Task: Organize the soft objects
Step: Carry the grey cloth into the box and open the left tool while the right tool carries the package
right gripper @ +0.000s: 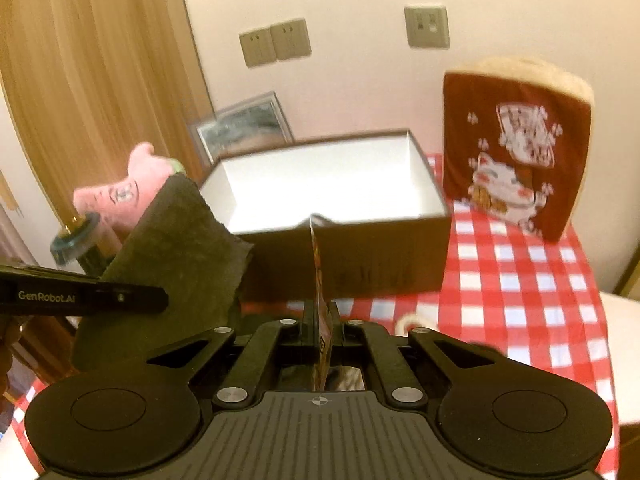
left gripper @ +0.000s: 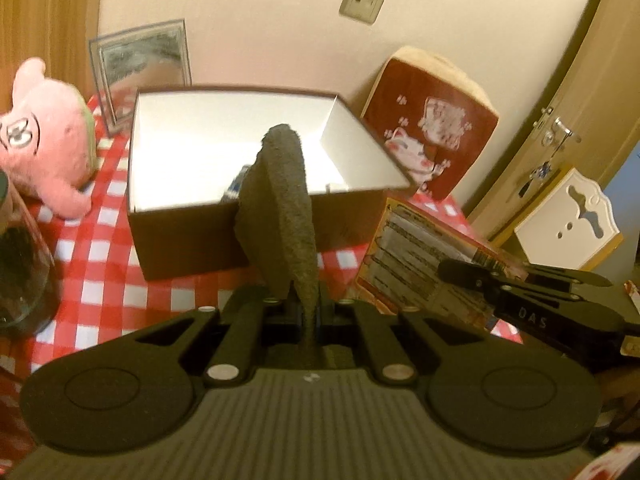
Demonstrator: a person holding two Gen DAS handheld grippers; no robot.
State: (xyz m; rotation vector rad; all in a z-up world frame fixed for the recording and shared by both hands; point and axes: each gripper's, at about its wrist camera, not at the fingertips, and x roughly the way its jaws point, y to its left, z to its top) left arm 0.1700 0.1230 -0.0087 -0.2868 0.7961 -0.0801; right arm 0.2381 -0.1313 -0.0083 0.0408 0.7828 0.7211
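The left gripper [left gripper: 306, 300] is clamped tight on the edge of a dark grey cloth [left gripper: 280, 208], which stands stiffly up out of the jaws and leans toward the open box [left gripper: 256, 240] just beyond it. Pinching the rim rather than the middle lets the rest hang free, so it can likely be lowered over the box's near wall without bunching.

The right gripper [right gripper: 322, 316] is likewise closed, on a thin printed packet [right gripper: 320, 280] held edge-on, so only its narrow side shows; its top reaches the box's near wall. In the left wrist view the same packet shows its yellow printed face, to the right of the box.

The box, brown outside and white inside, seems the gathering place for the soft things, and both held items are poised at its front. Something small and bluish lies inside, against the near wall, too hidden to name.

Left of the box a pink plush toy [left gripper: 44, 140] rests on the red-checked tablecloth [left gripper: 100, 280], and to the box's right a red cat-print cushion [right gripper: 516, 148] leans upright against the wall; both look yet to be put away. Behind the box stands a picture frame [left gripper: 140, 68].
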